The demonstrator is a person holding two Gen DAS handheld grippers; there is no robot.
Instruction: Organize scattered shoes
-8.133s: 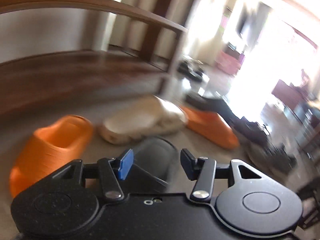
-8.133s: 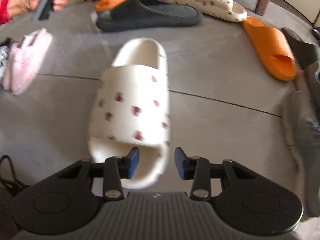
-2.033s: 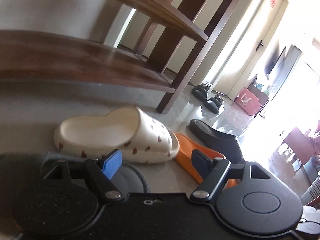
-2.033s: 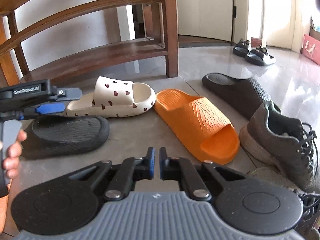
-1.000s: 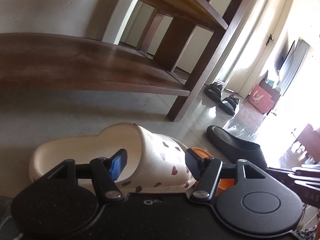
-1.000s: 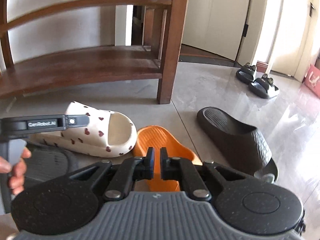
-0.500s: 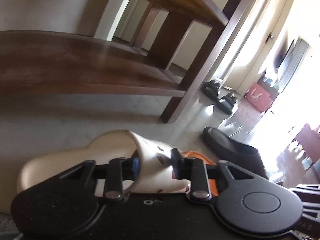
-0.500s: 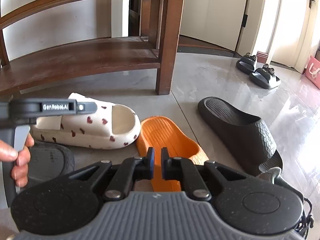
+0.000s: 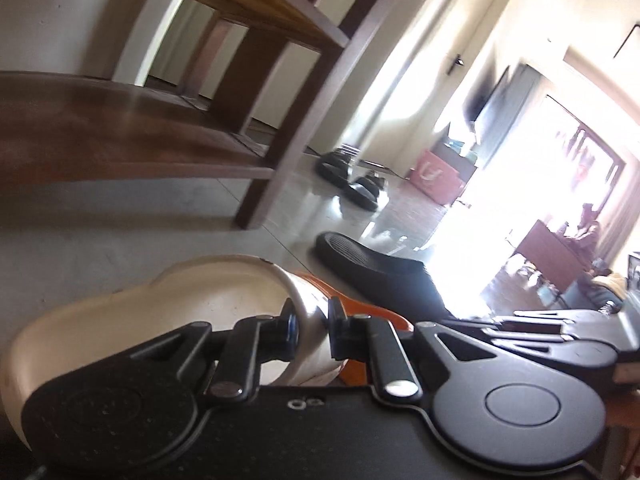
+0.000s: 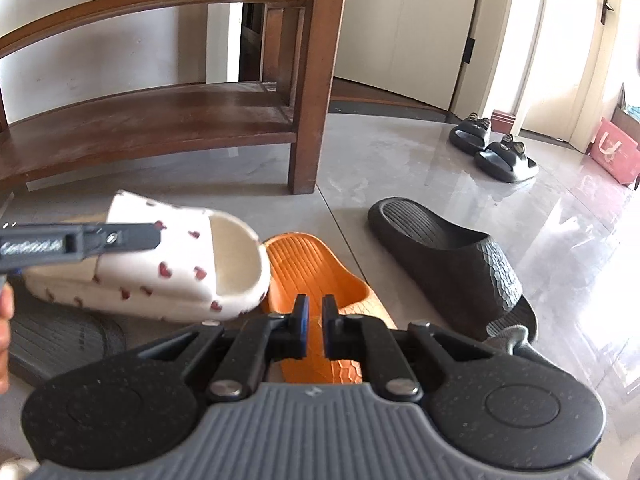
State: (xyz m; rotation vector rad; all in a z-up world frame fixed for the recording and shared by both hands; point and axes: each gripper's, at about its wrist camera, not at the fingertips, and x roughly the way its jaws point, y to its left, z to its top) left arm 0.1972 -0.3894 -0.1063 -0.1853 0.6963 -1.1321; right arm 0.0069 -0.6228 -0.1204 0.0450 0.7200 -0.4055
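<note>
Wooden shoe rack [image 10: 160,120] fills the back left, its lower shelf bare in both views, front leg planted on the grey tile floor [image 10: 400,168]. On the floor right of the leg: black slide [image 10: 452,260] lying heel toward the rack, toe toward the camera. Left of it the orange slide [image 10: 316,280], partly under the right gripper [image 10: 313,320], whose jaws are together with nothing between them; it hovers over the orange slide's strap, contact not clear. The white heart-print slide [image 10: 192,268] sits just left of the orange one, touching or overlapping its heel edge, open toe facing the orange slide, resting partly over another dark slide [image 10: 56,340] at lower left. Left gripper [image 9: 310,330] has the white slide's strap wall between its fingers, jaws closing, pads pressing on both sides of the strap; in the right wrist view it enters from the left over the strap, a hand [image 10: 4,320] just showing at the frame edge. Far back by the door: a small black sandal pair [image 10: 492,148], side by side, and a pink bag [image 10: 614,152] at right.
</note>
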